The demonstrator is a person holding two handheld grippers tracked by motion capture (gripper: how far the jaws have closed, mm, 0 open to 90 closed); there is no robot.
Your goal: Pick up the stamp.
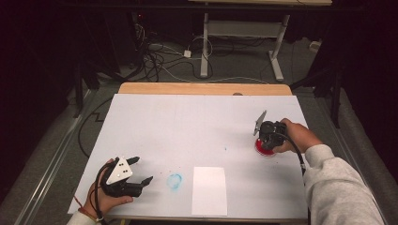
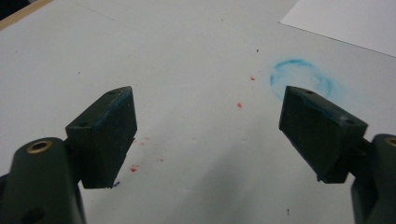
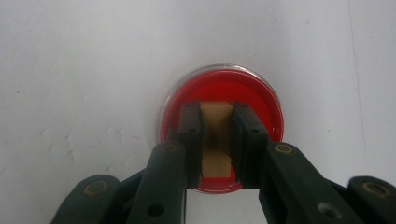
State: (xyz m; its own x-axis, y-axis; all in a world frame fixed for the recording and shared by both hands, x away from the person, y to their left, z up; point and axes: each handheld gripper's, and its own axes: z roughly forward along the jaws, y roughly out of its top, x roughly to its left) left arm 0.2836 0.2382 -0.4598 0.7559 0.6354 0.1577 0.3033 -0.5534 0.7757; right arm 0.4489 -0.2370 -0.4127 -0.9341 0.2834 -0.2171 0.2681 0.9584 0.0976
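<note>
A round clear dish of red paint (image 3: 224, 86) sits on the white table at the right (image 1: 264, 149). A small tan wooden block (image 3: 216, 161) stands upright in the dish. My right gripper (image 3: 217, 112) points down into it, with both pads pressed on the block's sides. In the high view the right gripper (image 1: 266, 140) hangs directly over the dish and hides most of it. My left gripper (image 1: 143, 169) rests low at the table's front left, jaws wide apart with nothing between them (image 2: 208, 126). Its pads (image 2: 112, 121) carry blue smears.
A blue ring stain (image 1: 174, 181) (image 2: 301, 79) marks the table just right of the left gripper. A blank white paper sheet (image 1: 209, 190) (image 2: 345, 21) lies at the front middle. Small red specks (image 2: 134, 168) dot the surface. The table's wooden back edge (image 1: 202, 88) borders the floor.
</note>
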